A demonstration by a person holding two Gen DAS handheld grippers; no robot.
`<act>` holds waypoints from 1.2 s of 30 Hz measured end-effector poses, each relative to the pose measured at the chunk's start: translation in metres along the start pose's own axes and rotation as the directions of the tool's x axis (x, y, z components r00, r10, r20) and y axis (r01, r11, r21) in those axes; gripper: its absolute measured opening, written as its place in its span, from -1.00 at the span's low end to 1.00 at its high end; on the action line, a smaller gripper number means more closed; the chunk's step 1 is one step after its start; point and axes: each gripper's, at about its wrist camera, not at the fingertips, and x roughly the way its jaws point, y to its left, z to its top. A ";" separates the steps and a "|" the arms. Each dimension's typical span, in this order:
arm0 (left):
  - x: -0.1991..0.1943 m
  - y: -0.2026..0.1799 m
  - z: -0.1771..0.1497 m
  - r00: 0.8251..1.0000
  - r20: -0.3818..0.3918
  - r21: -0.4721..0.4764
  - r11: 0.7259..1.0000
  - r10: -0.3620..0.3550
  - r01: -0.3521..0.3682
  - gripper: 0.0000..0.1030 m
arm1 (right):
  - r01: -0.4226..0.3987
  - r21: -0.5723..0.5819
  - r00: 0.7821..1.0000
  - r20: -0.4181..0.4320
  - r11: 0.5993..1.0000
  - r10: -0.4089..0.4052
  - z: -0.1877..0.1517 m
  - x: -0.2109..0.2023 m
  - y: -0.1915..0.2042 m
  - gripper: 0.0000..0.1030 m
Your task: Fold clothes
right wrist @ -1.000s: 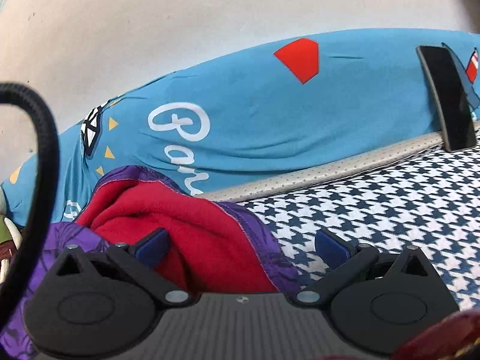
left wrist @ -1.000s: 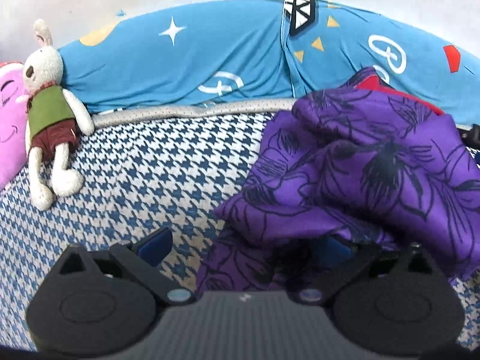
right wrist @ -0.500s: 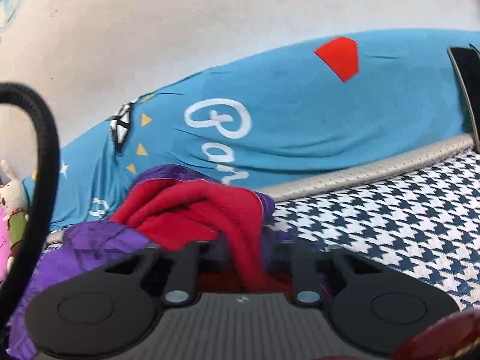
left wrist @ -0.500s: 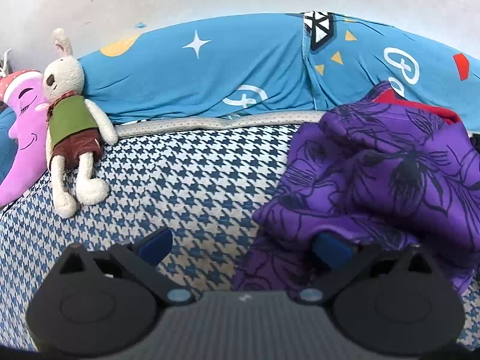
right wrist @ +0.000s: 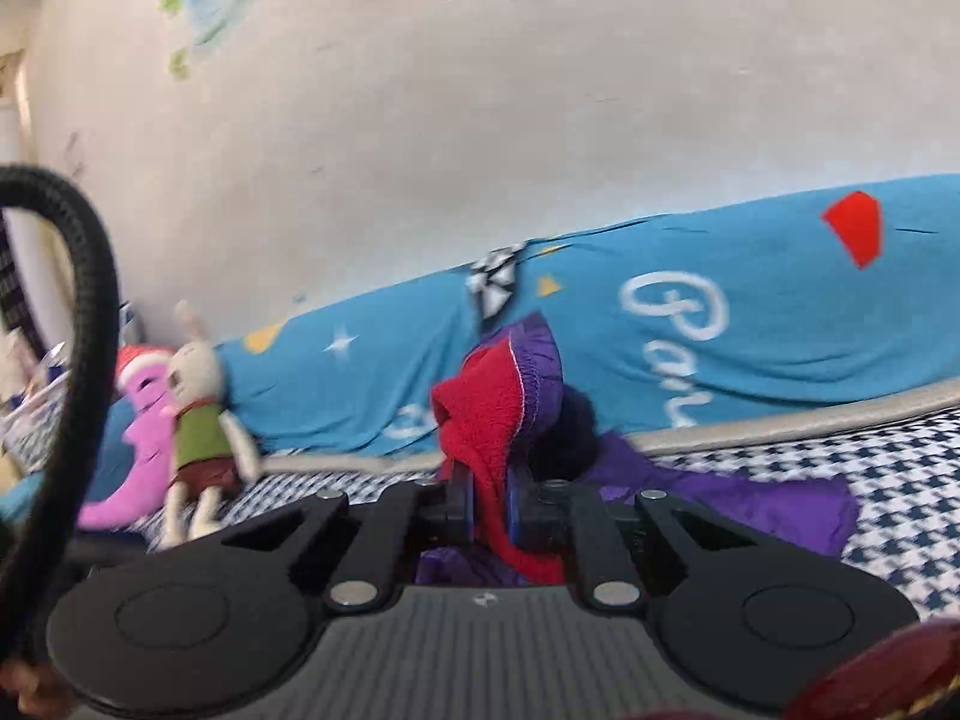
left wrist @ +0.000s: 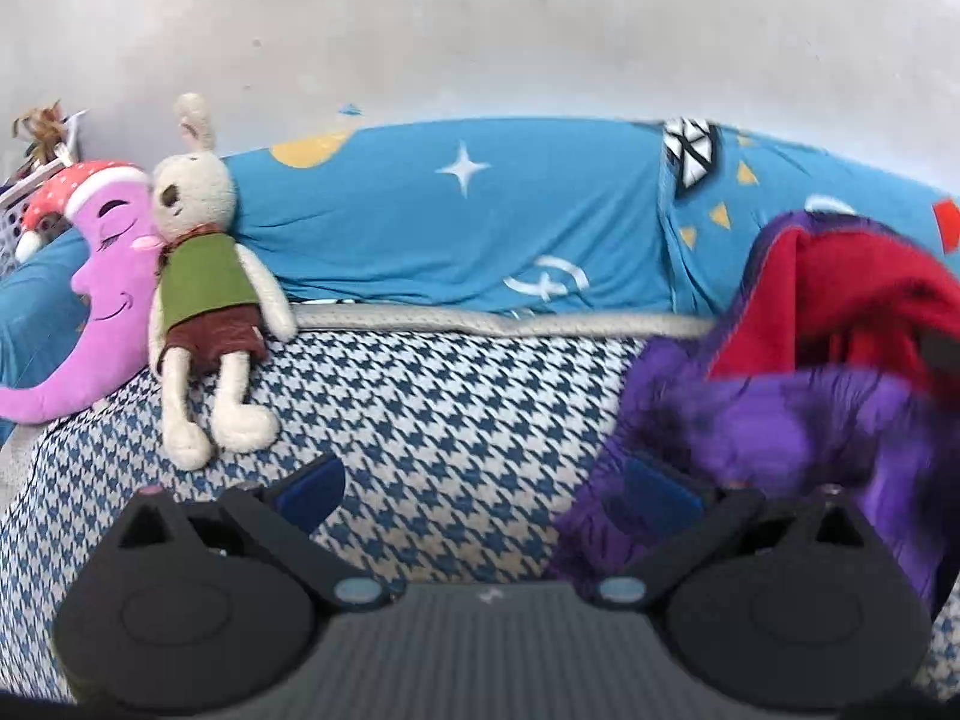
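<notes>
A purple flower-print garment with red fleece lining (left wrist: 798,414) hangs half lifted at the right of the left wrist view, blurred, its lower part on the houndstooth bed cover (left wrist: 450,414). My left gripper (left wrist: 486,489) is open, its right finger against the purple cloth, nothing between the pads. In the right wrist view my right gripper (right wrist: 487,507) is shut on the red lining (right wrist: 492,420), which stands up above the fingers; the garment's purple shell (right wrist: 750,504) trails on the bed behind.
A long blue printed pillow (left wrist: 480,228) runs along the wall. A stuffed rabbit (left wrist: 204,312) and a pink moon cushion (left wrist: 102,300) lie at the left. A white basket (left wrist: 24,204) sits far left. A black cable (right wrist: 90,360) loops at the left.
My right gripper closed on the red lining and lifted it off the bed. The garment rose and turned lining-out. Both cameras tilted up, and the left gripper drew back from the cloth.
</notes>
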 end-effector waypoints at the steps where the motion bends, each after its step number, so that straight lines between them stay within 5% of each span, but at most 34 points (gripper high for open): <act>1: -0.002 0.004 0.000 1.000 0.001 -0.018 1.000 -0.005 0.005 1.00 | -0.011 -0.014 1.000 -0.008 1.000 0.011 -0.004 -0.002 0.007 -0.75; 13: -0.025 0.035 -0.017 0.999 0.005 -0.128 0.991 -0.032 0.032 1.00 | -0.115 -0.150 0.976 -0.203 0.982 0.083 -0.066 -0.004 0.073 -0.74; 17: -0.033 0.036 -0.026 0.999 0.014 -0.124 0.992 -0.036 0.037 1.00 | -0.126 -0.186 0.964 -0.253 0.974 0.076 -0.081 -0.003 0.085 -0.60; 28: -0.053 0.011 -0.033 0.982 0.076 -0.066 0.982 -0.173 0.178 1.00 | -0.117 -0.207 0.960 -0.275 0.971 0.057 -0.100 -0.004 0.085 -0.27; 36: -0.038 -0.014 -0.039 0.975 0.035 -0.017 0.976 -0.218 0.219 1.00 | -0.148 -0.225 0.951 -0.298 0.963 0.077 -0.104 -0.005 0.079 -0.04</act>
